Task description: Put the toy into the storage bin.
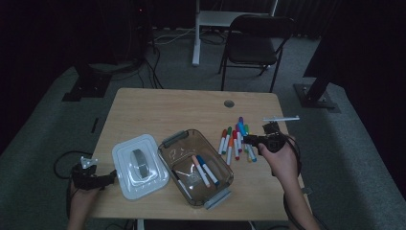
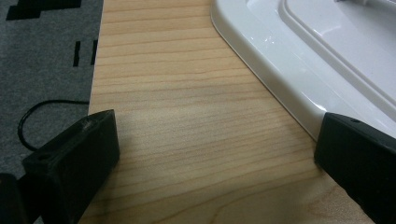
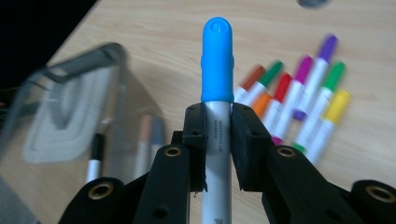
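High view: fixed above the near edge of the counter (image 1: 143,100), facing forward and down, far enough to take in floor and chair (image 1: 253,40).

Left gripper view: low and close over the counter, facing the white lid (image 2: 299,60), shared with the high view.

Right gripper view: raised above the counter, looking along its tongs (image 3: 218,135) at the markers (image 3: 308,102) and clear box (image 3: 70,107), both shared with the high view.

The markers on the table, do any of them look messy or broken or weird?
Nothing looks broken or spilled. The loose markers lie in an untidy fan beside the clear box, whose white lid is off. The right tool holds a blue-capped marker.
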`<state>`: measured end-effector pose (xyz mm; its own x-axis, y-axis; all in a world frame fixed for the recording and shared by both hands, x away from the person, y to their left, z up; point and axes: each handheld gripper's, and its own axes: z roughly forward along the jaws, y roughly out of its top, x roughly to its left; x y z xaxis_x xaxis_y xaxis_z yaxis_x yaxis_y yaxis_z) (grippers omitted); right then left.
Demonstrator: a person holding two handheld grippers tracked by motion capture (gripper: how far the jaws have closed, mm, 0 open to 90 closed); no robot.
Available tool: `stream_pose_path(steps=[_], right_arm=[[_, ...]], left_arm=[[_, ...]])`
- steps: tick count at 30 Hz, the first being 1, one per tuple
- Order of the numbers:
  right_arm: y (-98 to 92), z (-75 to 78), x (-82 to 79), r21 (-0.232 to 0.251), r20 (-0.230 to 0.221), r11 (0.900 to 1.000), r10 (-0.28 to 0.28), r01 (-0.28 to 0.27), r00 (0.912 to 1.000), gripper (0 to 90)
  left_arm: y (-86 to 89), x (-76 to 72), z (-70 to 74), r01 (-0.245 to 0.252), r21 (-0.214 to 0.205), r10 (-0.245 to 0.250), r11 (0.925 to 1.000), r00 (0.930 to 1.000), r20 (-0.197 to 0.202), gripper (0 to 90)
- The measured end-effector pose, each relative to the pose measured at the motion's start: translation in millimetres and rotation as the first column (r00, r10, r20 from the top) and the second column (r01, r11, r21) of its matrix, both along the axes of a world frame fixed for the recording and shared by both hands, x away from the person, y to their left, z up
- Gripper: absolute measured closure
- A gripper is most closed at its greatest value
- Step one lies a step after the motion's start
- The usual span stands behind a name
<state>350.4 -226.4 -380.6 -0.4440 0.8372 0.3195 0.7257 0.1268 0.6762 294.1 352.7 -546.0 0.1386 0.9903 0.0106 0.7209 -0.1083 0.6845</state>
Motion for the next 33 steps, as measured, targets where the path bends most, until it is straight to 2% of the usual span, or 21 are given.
stream_pose_path(steps=[6, 11, 19, 20, 22, 25, 27, 30, 33], right_arm=[[29.2, 15.9, -5.0, -0.003, 0.022, 0.9962, 0.088, -0.088, 0.9959, 77.0], [57.5, 19.0, -5.4, 0.004, 0.021, 0.9862, 0.165, -0.165, 0.9860, 77.1], [97.9, 13.2, -4.6, 0.015, -0.018, 0.9613, 0.275, -0.275, 0.9612, 77.1], [97.9, 13.2, -4.6, 0.015, -0.018, 0.9613, 0.275, -0.275, 0.9612, 77.1], [111.5, 10.4, -5.0, 0.016, -0.036, 0.9504, 0.311, -0.311, 0.9497, 77.1], [123.8, 5.9, -5.7, 0.004, -0.052, 0.9403, 0.340, -0.340, 0.9389, 77.1], [133.3, 0.6, -6.6, -0.025, -0.058, 0.9334, 0.356, -0.358, 0.9327, 77.1], [147.8, -11.0, -5.2, -0.038, -0.090, 0.9213, 0.382, -0.387, 0.9196, 77.1], [159.9, -20.8, -2.4, -0.042, -0.121, 0.9141, 0.396, -0.403, 0.9103, 77.1]], left_arm=[[0.1, 0.0, 0.1, 0.000, 0.000, 0.000, 1.0000, 1.0000, -0.001, 0.6], [0.0, 0.0, 0.1, 0.000, 0.000, 0.000, 1.0000, 1.0000, -0.002, 0.7], [0.0, 0.0, 0.0, 0.000, 0.000, 0.000, 1.0000, 1.0000, 0.000, 0.6], [0.0, 0.0, 0.0, 0.000, 0.000, 0.000, 1.0000, 1.0000, 0.000, 0.6], [0.0, 0.0, 0.0, 0.000, 0.000, 0.000, 1.0000, 1.0000, 0.000, 0.7], [0.0, 0.0, 0.0, 0.000, 0.000, 0.000, 1.0000, 1.0000, 0.000, 0.6], [0.1, 0.0, 0.1, 0.000, 0.000, 0.000, 1.0000, 1.0000, -0.002, 0.6], [0.1, 0.0, 0.1, 0.001, 0.000, -0.001, 1.0000, 1.0000, -0.002, 0.6], [0.0, 0.0, 0.1, 0.000, 0.000, 0.000, 1.0000, 1.0000, -0.001, 0.6]])
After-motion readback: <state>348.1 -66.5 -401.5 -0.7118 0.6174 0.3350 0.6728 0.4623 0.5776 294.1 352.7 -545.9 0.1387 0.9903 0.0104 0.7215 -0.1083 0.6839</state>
